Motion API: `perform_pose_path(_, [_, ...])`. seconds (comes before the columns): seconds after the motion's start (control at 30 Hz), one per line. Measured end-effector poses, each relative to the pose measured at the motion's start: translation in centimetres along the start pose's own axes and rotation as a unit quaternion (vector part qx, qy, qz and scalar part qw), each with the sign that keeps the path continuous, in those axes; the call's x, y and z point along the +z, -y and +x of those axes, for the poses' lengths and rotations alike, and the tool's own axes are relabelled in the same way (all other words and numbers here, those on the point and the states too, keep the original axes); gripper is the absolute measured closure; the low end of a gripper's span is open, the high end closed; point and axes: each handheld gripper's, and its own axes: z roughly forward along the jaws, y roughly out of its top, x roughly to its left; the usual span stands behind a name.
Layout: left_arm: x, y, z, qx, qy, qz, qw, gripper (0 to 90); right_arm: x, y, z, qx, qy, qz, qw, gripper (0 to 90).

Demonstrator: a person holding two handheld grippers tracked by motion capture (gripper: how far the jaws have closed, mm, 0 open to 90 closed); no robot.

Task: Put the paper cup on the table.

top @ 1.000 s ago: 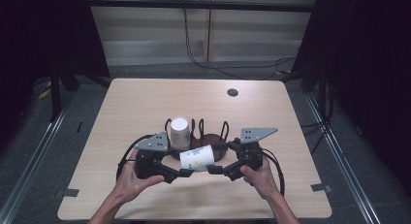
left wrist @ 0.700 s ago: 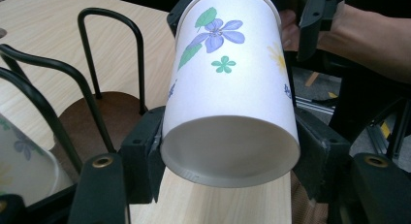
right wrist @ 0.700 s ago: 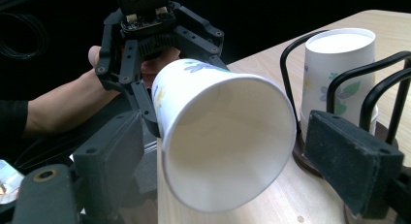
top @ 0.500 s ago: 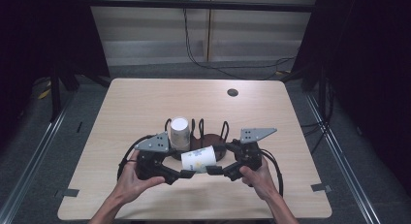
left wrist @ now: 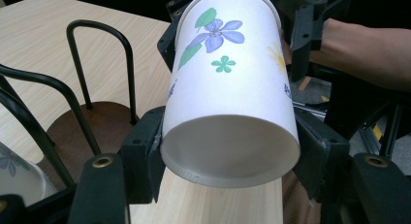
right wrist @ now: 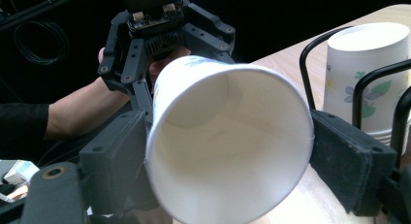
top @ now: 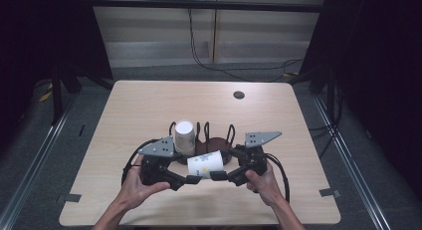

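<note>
**A:** The flowered paper cup [top: 205, 164] lies on its side in the lower centre of the high view, held level between two hand-held grippers just above the table [top: 149, 105].

**B:** Who has hold of it?

**A:** The left gripper [top: 193, 179] clamps its narrow base end; in the left gripper view, both black pads [left wrist: 140, 151] press the cup's [left wrist: 228, 83] wall. The right gripper [top: 219, 175] stands at the open mouth. Its jaws have just been closing, with the rim between them. In the right gripper view, the pads [right wrist: 351, 161] sit against the rim of the cup [right wrist: 228, 151] on either side.

**B:** And behind it?

**A:** A black wire cup rack [top: 214, 135] on a brown round base sits at mid-frame, just beyond the cup. A stack of upturned paper cups [top: 184, 137] stands in the rack's left end, beside the left gripper's grey plate.

**B:** The hands?

**A:** The left hand [top: 137, 182] and right hand [top: 263, 180] enter from the bottom edge, each wrapped around its gripper.
</note>
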Motion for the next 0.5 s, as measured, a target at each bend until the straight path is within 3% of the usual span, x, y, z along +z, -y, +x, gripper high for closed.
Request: perform_pose_path(0.5, [0.42, 0.35, 0.36, -0.005, 0.011, 0.008, 0.9999, 36.3, 0.5, 0.32, -0.28, 0.006, -0.007, 0.013, 0.9999, 22.1])
